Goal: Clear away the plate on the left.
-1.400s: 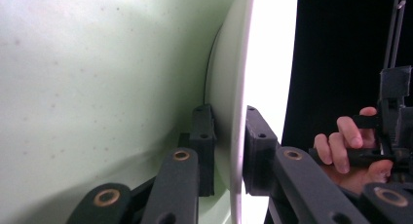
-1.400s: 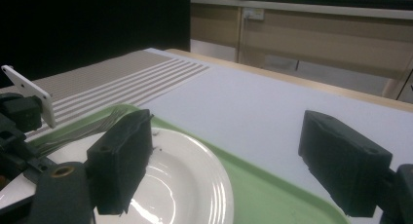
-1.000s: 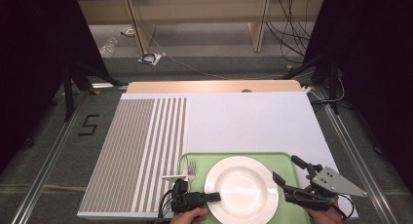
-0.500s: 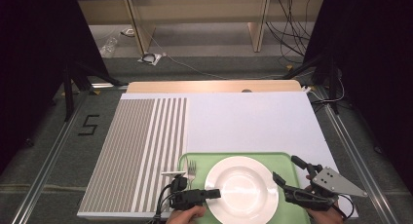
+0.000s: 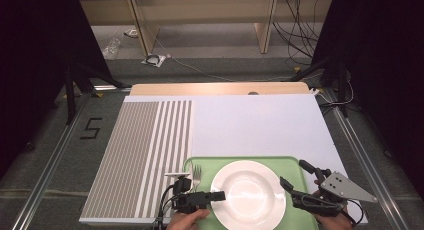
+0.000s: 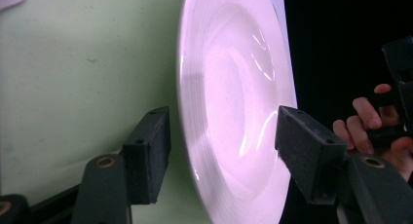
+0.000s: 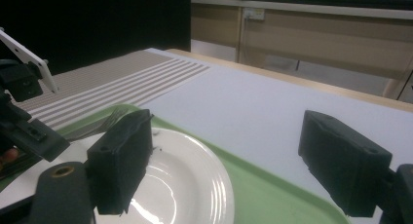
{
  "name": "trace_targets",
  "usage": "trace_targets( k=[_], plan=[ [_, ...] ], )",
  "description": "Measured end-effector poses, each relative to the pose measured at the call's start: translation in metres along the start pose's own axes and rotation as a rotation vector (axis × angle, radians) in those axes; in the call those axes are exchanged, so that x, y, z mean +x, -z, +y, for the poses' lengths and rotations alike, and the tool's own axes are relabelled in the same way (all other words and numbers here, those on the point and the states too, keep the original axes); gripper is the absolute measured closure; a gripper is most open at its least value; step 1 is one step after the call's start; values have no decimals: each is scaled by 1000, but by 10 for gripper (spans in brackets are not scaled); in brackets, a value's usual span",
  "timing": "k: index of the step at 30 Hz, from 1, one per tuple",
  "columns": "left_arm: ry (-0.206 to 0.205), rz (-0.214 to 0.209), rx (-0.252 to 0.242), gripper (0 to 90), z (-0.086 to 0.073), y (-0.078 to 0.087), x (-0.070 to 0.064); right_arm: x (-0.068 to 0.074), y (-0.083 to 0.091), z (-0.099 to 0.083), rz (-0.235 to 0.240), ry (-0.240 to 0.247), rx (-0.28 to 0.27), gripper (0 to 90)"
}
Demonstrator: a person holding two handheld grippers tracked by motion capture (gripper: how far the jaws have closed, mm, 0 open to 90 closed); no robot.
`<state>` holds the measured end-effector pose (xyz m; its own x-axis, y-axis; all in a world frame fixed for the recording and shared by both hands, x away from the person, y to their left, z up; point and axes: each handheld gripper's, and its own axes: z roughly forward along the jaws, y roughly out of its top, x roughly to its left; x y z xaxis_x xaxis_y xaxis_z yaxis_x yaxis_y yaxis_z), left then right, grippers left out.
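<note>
A white plate (image 5: pixel 248 192) lies on a green tray (image 5: pixel 235 161) at the table's near edge, and a fork (image 5: pixel 196 174) rests on the tray left of the plate. My left gripper (image 5: pixel 220 195) points right at the plate's left rim. In the left gripper view it (image 6: pixel 224 151) is rolled on its side and open, and the plate's rim (image 6: pixel 187 117) stands between the jaws without being pinched. My right gripper (image 5: pixel 294 173) is open by the plate's right side, over the tray. In the right gripper view it (image 7: pixel 229 170) holds nothing, and the plate (image 7: pixel 185 185) lies below.
A grey striped mat (image 5: pixel 145 150) covers the table's left part and a white sheet (image 5: pixel 255 125) the rest. A wooden table edge (image 5: pixel 215 88) runs along the back. The tray's rim (image 7: pixel 272 195) rises around the plate. Cables and table legs are on the floor beyond.
My left gripper has crept slightly toward the plate's rim. The right gripper, plate, fork and tray have stayed where they were.
</note>
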<state>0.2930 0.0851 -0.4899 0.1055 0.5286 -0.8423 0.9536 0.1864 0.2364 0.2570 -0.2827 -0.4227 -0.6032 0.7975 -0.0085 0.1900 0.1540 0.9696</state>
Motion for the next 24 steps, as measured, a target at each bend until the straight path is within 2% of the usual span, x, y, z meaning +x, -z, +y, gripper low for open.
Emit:
trace_targets(
  k=[11, 19, 24],
  plan=[
    [-82, 75, -40, 349, 7, 10, -4, 0, 0, 0, 1, 1, -1, 210],
    [-205, 147, -87, 327, 12, 20, -14, 0, 0, 0, 2, 0, 0, 210],
    [-311, 197, -127, 312, 12, 25, -24, 0, 0, 0, 3, -1, 0, 209]
  ],
)
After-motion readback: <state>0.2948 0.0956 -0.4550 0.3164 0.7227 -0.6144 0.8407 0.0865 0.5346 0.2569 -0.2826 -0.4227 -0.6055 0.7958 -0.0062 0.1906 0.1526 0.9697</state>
